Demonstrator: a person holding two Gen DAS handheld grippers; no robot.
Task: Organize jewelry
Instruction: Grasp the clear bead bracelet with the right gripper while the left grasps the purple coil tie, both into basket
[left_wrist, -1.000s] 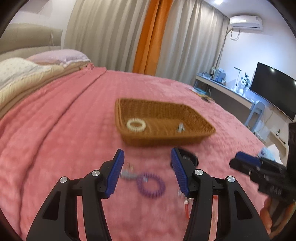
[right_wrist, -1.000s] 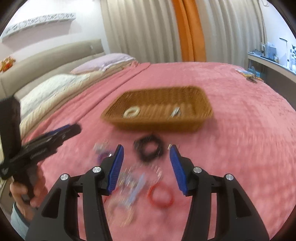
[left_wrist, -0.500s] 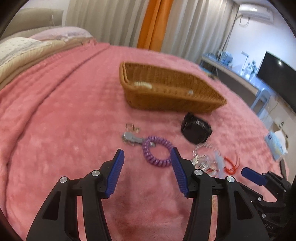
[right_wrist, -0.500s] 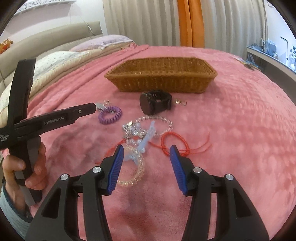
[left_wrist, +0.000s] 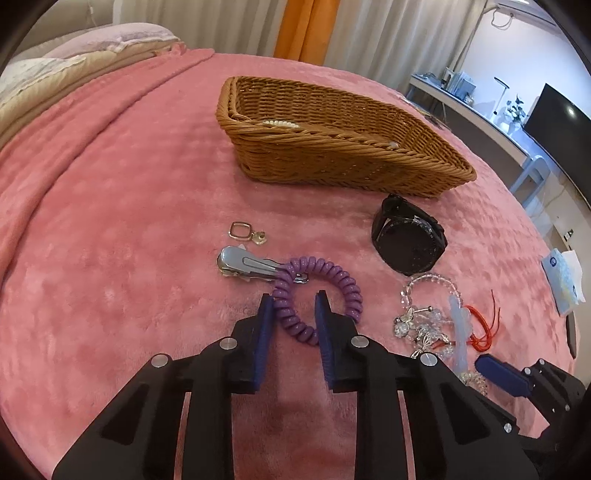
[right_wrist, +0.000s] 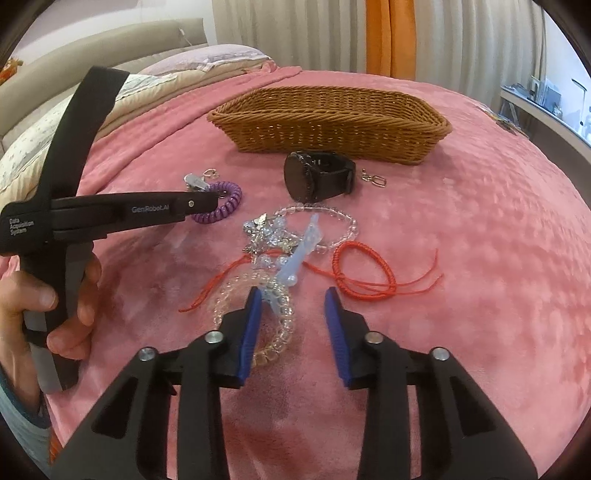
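On a pink blanket (left_wrist: 110, 229) a loose spread of jewelry is laid out in front of a wicker basket (left_wrist: 332, 155), whose long axis is seen running left to right across both views. Inside it a pale beaded ring (left_wrist: 280, 123) is glimpsed over the near wall.

The left gripper (left_wrist: 293, 306) is lowered over a purple spiral bracelet (left_wrist: 321, 291). Its jaws are closing, with the near left arc of the coil caught between the blue pads; the left pad is seen against the coil, the right pad still a little apart, so no firm grip is shown. A silver clip (left_wrist: 247, 264) is attached at the coil's far left and is pointed leftward, its long axis lying roughly level across the picture. A small gold ring charm (left_wrist: 245, 232) is set just beyond it.

The right gripper (right_wrist: 291, 306) is held over a clear beaded bracelet (right_wrist: 258, 317). Its jaws are closing too; the bracelet's right arc and the end of a pale blue hairpin (right_wrist: 299, 254) lie just inside the left pad, while the right pad stands over bare blanket. The hairpin is angled from near left to far right. A red cord bracelet (right_wrist: 365, 269) lies to the right, a black watch (right_wrist: 317, 181) on its edge just before the basket.
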